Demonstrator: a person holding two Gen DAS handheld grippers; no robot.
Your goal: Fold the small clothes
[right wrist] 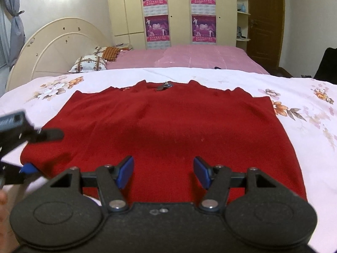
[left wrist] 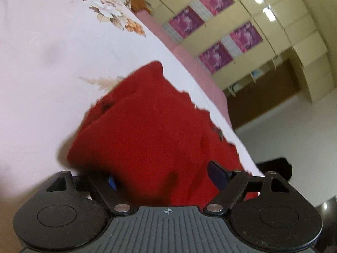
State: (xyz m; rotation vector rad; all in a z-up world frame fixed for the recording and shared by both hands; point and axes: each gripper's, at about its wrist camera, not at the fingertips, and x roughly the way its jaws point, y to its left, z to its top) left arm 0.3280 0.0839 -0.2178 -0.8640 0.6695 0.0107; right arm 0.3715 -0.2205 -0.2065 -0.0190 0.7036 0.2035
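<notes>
Black, matte plastic housing fills the bottom of both wrist views, ribbed in the left view and finely grained in the right. Above it in the right view, the right claw [right wrist: 163, 171] stands wide open, its two blue, rounded pads [right wrist: 126, 170] well apart and gripping nothing, hovering over the near hem of a red sweater [right wrist: 164, 126]. This garment is a soft, fuzzy knit, spread mostly flat in a broad rectangle on the bed [right wrist: 305, 147], its neckline pointing toward the far side and a small dark tag [right wrist: 163, 86] at the collar. Its hem lies close to the bed's near edge.

At the sweater's near left corner, the left claw [right wrist: 34, 151] reaches in from the left edge of the right view, one black finger above the cloth and a blue pad below it. From the left wrist view, red knit bunches up in thick, rounded folds between the left claw's [left wrist: 163, 178] blue pads [left wrist: 217, 174], which sit wide apart; whether they press the cloth cannot be told.

Covering the bed is a smooth, pale pink sheet printed with orange and white flowers [right wrist: 55, 87]. Beyond it lie a plain pink mattress cover [right wrist: 189, 57], patterned pillows [right wrist: 89, 63], a curved cream headboard [right wrist: 52, 44] and cream wardrobes with purple posters [right wrist: 157, 28].
</notes>
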